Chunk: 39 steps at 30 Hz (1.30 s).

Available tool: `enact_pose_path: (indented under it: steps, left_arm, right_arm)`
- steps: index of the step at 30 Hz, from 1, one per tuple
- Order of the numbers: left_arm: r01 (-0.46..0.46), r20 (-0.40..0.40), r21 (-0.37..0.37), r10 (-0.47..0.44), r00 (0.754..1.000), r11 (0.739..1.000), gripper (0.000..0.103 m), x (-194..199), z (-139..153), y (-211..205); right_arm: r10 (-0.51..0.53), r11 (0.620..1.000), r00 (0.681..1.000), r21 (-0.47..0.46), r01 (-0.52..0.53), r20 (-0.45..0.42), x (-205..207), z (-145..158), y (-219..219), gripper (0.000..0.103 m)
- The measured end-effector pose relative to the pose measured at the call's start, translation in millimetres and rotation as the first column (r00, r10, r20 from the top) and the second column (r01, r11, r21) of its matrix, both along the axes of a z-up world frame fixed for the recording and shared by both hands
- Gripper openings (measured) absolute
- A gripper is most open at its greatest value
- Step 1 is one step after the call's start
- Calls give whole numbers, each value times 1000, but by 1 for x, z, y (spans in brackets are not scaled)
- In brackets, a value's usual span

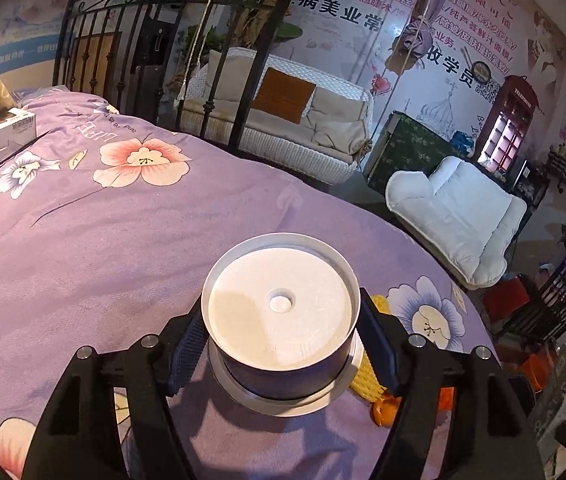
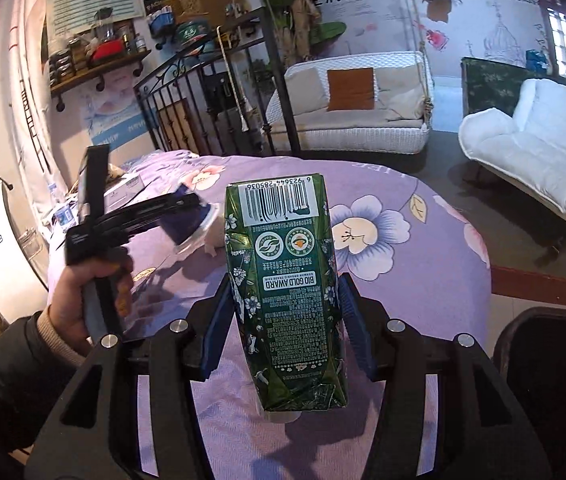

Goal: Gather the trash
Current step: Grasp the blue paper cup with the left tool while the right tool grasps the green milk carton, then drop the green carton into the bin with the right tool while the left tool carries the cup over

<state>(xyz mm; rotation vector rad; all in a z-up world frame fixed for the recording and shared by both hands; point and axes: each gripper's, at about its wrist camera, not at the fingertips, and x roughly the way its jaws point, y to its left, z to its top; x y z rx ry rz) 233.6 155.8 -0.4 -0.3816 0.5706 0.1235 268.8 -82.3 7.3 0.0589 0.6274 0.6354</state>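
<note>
Trash sits in both our grippers: the left gripper (image 1: 283, 344) clamps an upturned white-bottomed cup (image 1: 281, 320), the right gripper (image 2: 283, 328) squeezes a green carton (image 2: 283, 292) upside down. Our left hand (image 2: 83, 292) grips its handle beside the carton. Beyond lies purple floral bedding (image 1: 123, 216), its rounded edge meeting open floor.

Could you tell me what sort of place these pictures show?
Probably a beauty salon's lounge: a wall-sized poster with beauty-trade text, a white wicker swing sofa and a round table under a purple floral cloth.
</note>
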Motion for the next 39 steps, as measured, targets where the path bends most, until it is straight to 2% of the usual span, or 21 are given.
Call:
enact_pose_path:
  steps: [11,21,31,39]
  left_arm:
    - [70,43,12,-70,997,997,69,-73,11,-32]
    - [201,42,28,-202,979,979,69,-97,11,-92]
    - [370,56,58,-373,926,927,69,-97,15,-162]
    - [475,50,82,-480,876,876,69,-90,11,-204]
  right_arm:
    - [-82,995,997,50,81,12,-31,-2,-28,52]
    - [-181,981,983,77,179,15,-58,-1,-70,52]
    - [-330,942,944,69,327,20,-78,-5,-133,53]
    - [-484,873,875,-61,483,6,-70,-28,-173,53]
